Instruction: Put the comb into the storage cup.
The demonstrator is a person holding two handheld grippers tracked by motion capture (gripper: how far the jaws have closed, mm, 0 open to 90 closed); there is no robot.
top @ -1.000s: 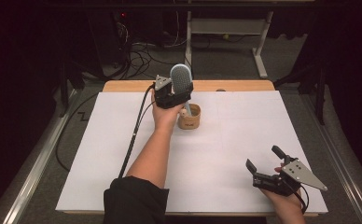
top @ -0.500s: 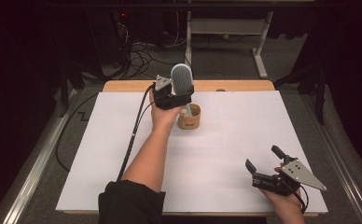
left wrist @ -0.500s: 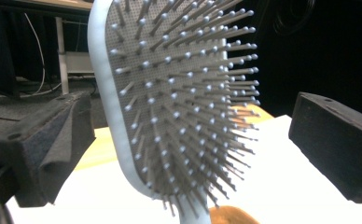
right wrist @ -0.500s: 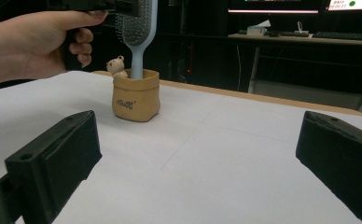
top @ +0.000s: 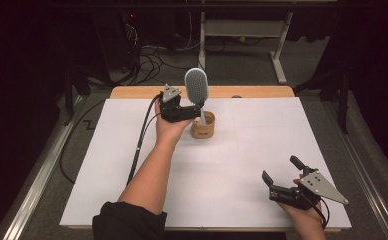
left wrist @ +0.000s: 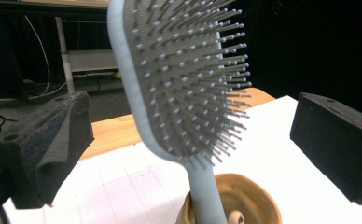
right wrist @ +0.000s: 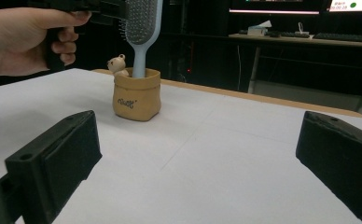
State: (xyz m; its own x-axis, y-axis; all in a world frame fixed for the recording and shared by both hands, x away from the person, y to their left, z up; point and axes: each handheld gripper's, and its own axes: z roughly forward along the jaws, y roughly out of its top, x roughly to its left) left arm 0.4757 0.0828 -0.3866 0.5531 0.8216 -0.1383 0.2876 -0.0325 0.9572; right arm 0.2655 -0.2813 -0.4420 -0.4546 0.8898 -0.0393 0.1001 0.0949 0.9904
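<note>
The right gripper (top: 282, 176) rests low at the near edge of the tabletop (top: 242, 165), jaws spread wide with nothing between them. It sits well apart from the work and looks parked there to stay out of the way. From its own view, the small tan pot (right wrist: 136, 94) stands well ahead of it and to its left.

Farther off, the left gripper (top: 198, 111) hangs beside the pale blue hairbrush (top: 196, 86), level with the top of the handle. Its jaws have just been opening and now stand wide. In the left gripper view the brush (left wrist: 184, 79) rises in the gap between the two black pads, touching neither. I judge that the brush has been let go and now stands on its own.

The hairbrush stands handle-down in the pot (top: 203, 125), close in front of the left gripper. Its long axis runs nearly upright, with a slight tilt. The bristled head points up, well clear of the rim, and the bristles face off to one side of that gripper. The pot's wall props the handle, which is likely why the brush does not fall. A little bear figure (right wrist: 116, 64) sits at the pot's rim, just beside the handle.
</note>
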